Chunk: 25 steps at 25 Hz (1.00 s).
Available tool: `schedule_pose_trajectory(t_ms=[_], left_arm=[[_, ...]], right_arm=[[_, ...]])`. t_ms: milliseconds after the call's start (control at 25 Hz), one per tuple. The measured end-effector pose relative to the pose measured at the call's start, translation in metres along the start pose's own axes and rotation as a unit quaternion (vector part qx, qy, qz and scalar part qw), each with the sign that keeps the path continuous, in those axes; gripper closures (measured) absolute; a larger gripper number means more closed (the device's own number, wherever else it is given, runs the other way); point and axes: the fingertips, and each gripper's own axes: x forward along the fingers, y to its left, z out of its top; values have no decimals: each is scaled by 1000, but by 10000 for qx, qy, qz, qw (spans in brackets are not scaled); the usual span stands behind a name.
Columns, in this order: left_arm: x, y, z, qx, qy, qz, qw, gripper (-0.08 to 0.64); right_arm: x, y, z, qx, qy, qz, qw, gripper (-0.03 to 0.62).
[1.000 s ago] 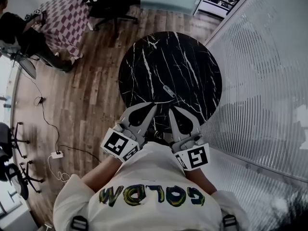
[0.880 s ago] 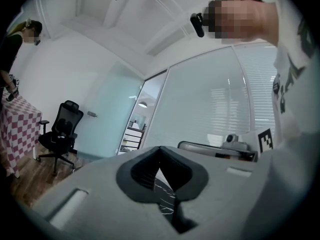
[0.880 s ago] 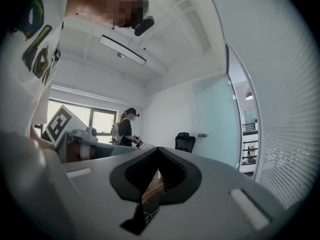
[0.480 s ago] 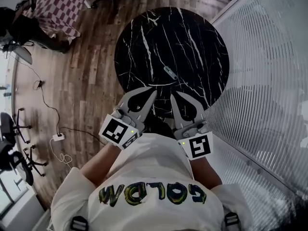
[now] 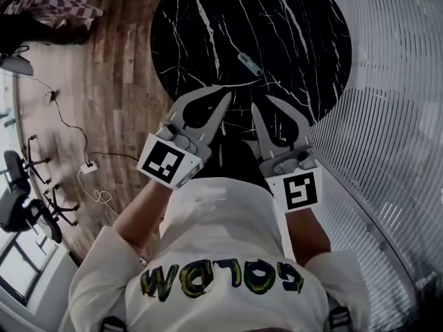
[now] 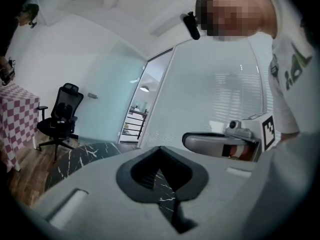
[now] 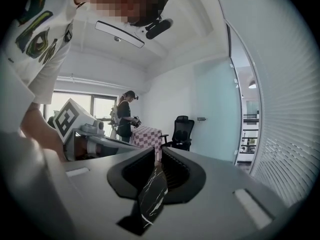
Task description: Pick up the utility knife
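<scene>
The utility knife (image 5: 250, 64), small and grey, lies on the round black marble table (image 5: 297, 19), a little beyond both grippers. My left gripper (image 5: 226, 96) hovers at the table's near edge, left of the knife, its jaws shut with nothing in them; in the left gripper view (image 6: 159, 148) the tips meet. My right gripper (image 5: 263, 104) is beside it, nearer the knife. Its jaws have just been opening and stand slightly apart (image 7: 157, 151), with nothing between them. The knife shows in neither gripper view.
A ribbed glass wall (image 5: 387, 116) runs close along the table's right side. Wood floor lies to the left, with a power strip and cable (image 5: 86, 166) and office chairs (image 5: 21, 199). A person (image 7: 125, 115) stands by a checked table (image 7: 147, 136) across the room.
Both grippers have come down and forward over the table's near edge, closer to the knife. The right jaws have parted a little. The table sits higher in the head view.
</scene>
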Motion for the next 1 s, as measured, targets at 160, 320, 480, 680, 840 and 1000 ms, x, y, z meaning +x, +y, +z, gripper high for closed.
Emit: schedule_pose_trajectory(t_ms=[160,320,480,680,840,1000], left_arm=[[20,14,-21,33,74,-39,10000,557],[40,26,-44,17,133,-77,9999,557],[54,32,-68,-10,136,-77,9999,557],[65,45,-104,-81,254,-37,9996,558],[78,57,-134,-8,414,-88,9991,557],[87,66,-158,1,509,-105,9986,558]], right_arm=[[13,-14,-30,-5,187,28,9998,529],[25,-26,-60,59,330,34,9994,514],[34,-38,-92,87,485,5,9988,494],[45,-55,-132,172,611,-82,9980,488],[56,-66,-170,68,918,-55,9957,457],[69,-71,-209,44,1172,24,9931,442]])
